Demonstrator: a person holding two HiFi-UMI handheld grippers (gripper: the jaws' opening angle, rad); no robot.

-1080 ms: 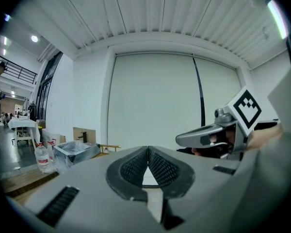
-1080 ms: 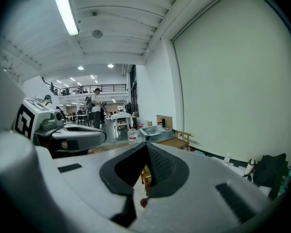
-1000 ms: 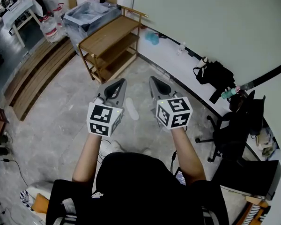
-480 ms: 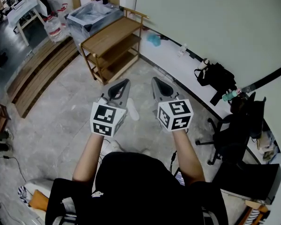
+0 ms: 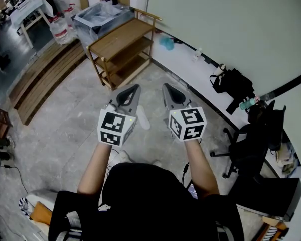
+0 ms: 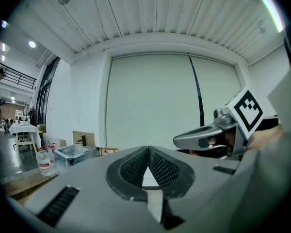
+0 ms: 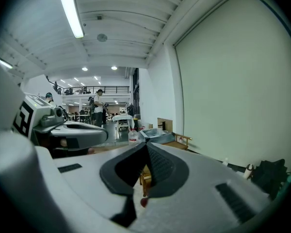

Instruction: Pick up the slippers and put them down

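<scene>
A white slipper [image 5: 142, 117] lies on the grey floor, seen in the head view between and below the two grippers. My left gripper [image 5: 135, 87] is held level well above the floor, its jaws closed tip to tip with nothing between them [image 6: 148, 150]. My right gripper [image 5: 165, 86] hangs beside it at the same height, also shut and empty [image 7: 146, 145]. Each gripper shows in the other's view: the right gripper [image 6: 208, 138] and the left gripper [image 7: 72, 132]. Neither touches the slipper. Pale shapes near the person's body [image 5: 118, 157] are partly hidden.
A wooden shelf rack [image 5: 121, 49] stands ahead by the wall, with a plastic-wrapped bin [image 5: 98, 15] and a water bottle [image 5: 60, 30] behind it. A black bag [image 5: 233, 87] and an office chair [image 5: 246, 144] sit to the right. Wooden boards [image 5: 40, 79] lie at left.
The left gripper edged slightly forward and up early in the second, then held still. The right gripper has stayed put. Both stay shut.
</scene>
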